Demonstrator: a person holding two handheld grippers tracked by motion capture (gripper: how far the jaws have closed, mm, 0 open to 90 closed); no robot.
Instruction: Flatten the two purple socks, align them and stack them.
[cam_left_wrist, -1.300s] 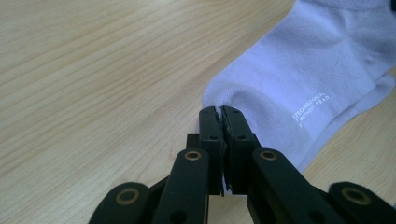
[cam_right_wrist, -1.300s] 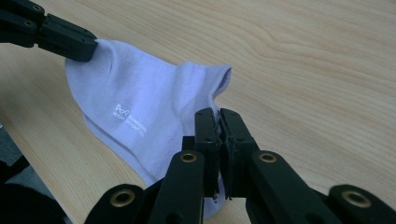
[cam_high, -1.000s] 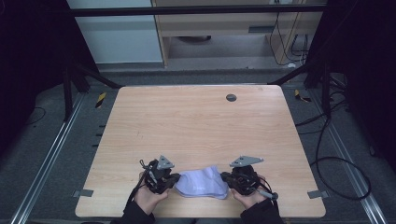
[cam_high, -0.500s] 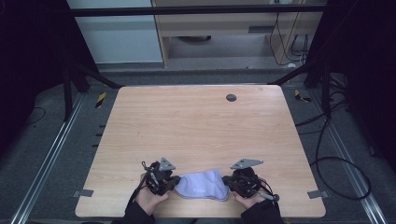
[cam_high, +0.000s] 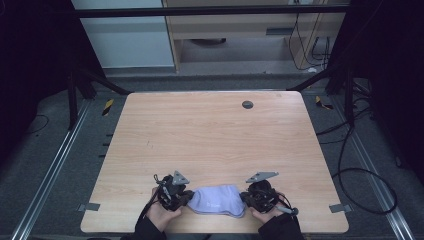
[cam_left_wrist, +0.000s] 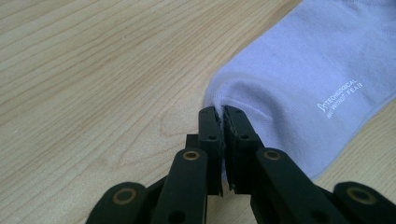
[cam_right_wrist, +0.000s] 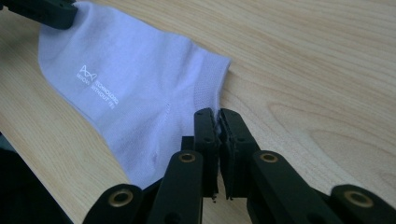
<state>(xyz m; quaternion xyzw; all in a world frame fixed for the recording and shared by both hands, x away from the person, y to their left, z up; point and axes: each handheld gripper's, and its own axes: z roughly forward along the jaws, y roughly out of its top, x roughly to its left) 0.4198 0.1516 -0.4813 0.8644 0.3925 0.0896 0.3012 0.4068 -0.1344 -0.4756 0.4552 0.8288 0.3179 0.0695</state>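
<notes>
High view, bottom centre: my left gripper (cam_high: 186, 199) and right gripper (cam_high: 245, 197), both pinching the white sock (cam_high: 218, 200), have pulled it flatter.

Both arms wear dark sleeves (cam_high: 150, 229). The left gripper (cam_left_wrist: 223, 116) and right gripper (cam_right_wrist: 218, 119) are matte black, with flat linked bars joined by brass-ringed pivots. A grey three-cornered plate (cam_high: 261, 176) tops each gripper, and a thin black cable (cam_high: 286, 199) trails from the right one.
</notes>
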